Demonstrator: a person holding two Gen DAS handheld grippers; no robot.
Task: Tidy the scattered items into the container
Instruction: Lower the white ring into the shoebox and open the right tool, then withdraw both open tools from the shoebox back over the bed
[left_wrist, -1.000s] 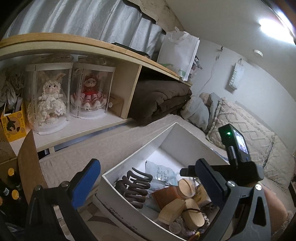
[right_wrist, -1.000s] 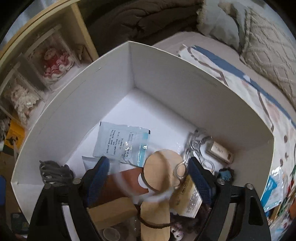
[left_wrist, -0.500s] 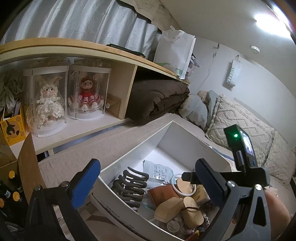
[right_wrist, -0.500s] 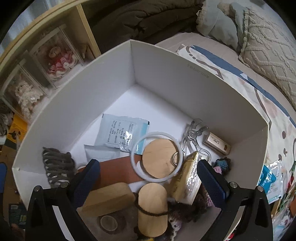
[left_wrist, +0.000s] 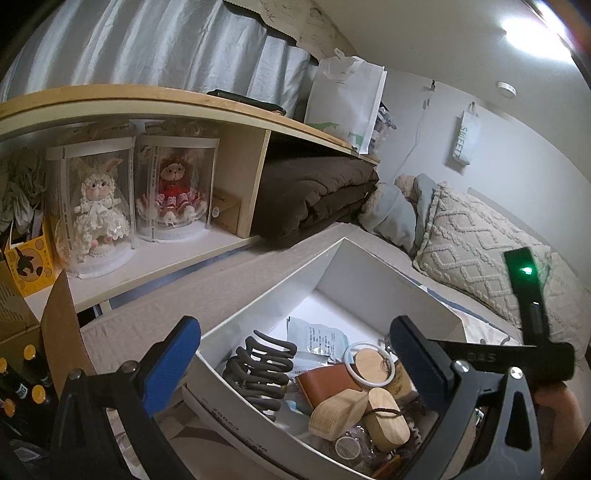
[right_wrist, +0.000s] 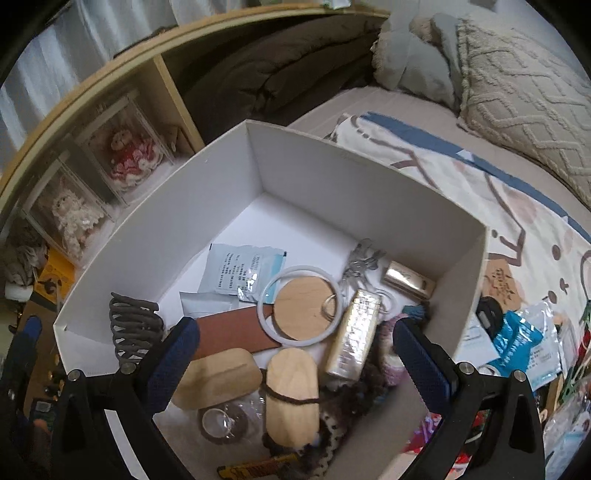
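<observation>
A white box (right_wrist: 332, 192) sits on the bed holding several small items. A white ring (right_wrist: 299, 268) lies in it around a round wooden disc (right_wrist: 299, 310), beside a dark hair claw (right_wrist: 133, 328), a brown wallet (right_wrist: 232, 332) and wooden blocks (right_wrist: 291, 391). My right gripper (right_wrist: 295, 362) hovers open above the box's near side with nothing between its fingers. In the left wrist view, my left gripper (left_wrist: 295, 369) is open and empty at the near-left corner of the box (left_wrist: 369, 273), where the ring (left_wrist: 349, 363) and claw (left_wrist: 258, 365) show too.
Loose packets, one blue (right_wrist: 524, 339), lie on a patterned cloth (right_wrist: 480, 192) right of the box. Pillows (right_wrist: 517, 92) lie beyond. A wooden shelf (left_wrist: 147, 258) with two cased dolls (left_wrist: 96, 206) and a folded brown blanket (left_wrist: 314, 192) stands to the left. A cardboard carton (left_wrist: 55, 325) is at the near left.
The white ring fell from between the right gripper's fingers and came to rest around the wooden disc. The right gripper opened wider and drew back; the left view shifted slightly.
</observation>
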